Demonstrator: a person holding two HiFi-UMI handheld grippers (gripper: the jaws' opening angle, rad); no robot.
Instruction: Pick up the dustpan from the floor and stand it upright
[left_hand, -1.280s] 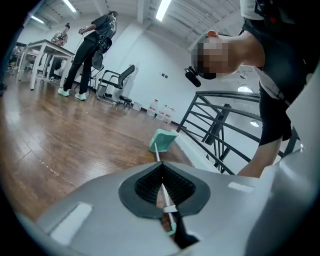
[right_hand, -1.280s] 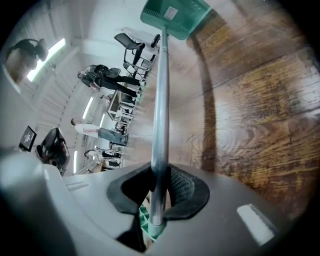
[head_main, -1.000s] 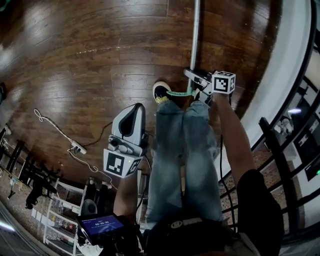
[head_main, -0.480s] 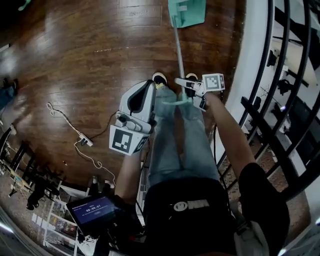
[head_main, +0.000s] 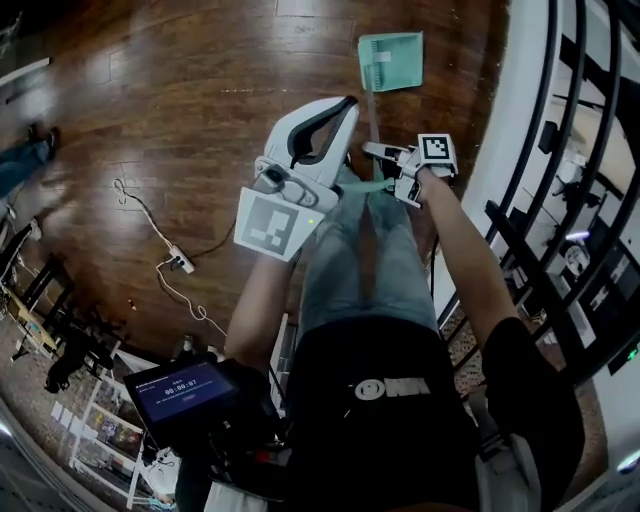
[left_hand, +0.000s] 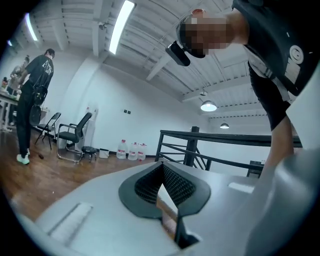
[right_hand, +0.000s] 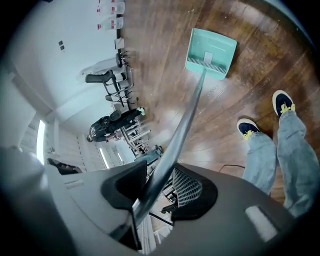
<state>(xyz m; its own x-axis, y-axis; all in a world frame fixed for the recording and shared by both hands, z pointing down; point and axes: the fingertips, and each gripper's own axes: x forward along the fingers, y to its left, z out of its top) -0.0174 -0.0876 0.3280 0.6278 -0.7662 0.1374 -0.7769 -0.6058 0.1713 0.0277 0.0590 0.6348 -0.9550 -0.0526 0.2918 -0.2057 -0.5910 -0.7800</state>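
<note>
The teal dustpan (head_main: 390, 60) stands with its pan on the wooden floor and its grey pole (head_main: 374, 115) rising toward me. In the right gripper view the pan (right_hand: 211, 52) is far off and the pole (right_hand: 182, 125) runs back between the jaws. My right gripper (head_main: 392, 168) (right_hand: 161, 186) is around the pole near its teal grip (head_main: 362, 187); the pole leans on one pad, with a gap to the other. My left gripper (head_main: 343, 105) (left_hand: 162, 172) is raised beside it, its tips together and nothing in them.
A black railing (head_main: 560, 150) and a white curb (head_main: 505, 120) run along the right. A power strip with a white cable (head_main: 180, 262) lies on the floor at left. My shoes (right_hand: 282, 102) stand near the pole. A person (left_hand: 32, 95) and chairs (left_hand: 75, 137) are far off.
Both grippers have risen toward my head. The pole has swung upright and the pan has come into view, standing on the floor. The left gripper moved up beside the right one.
</note>
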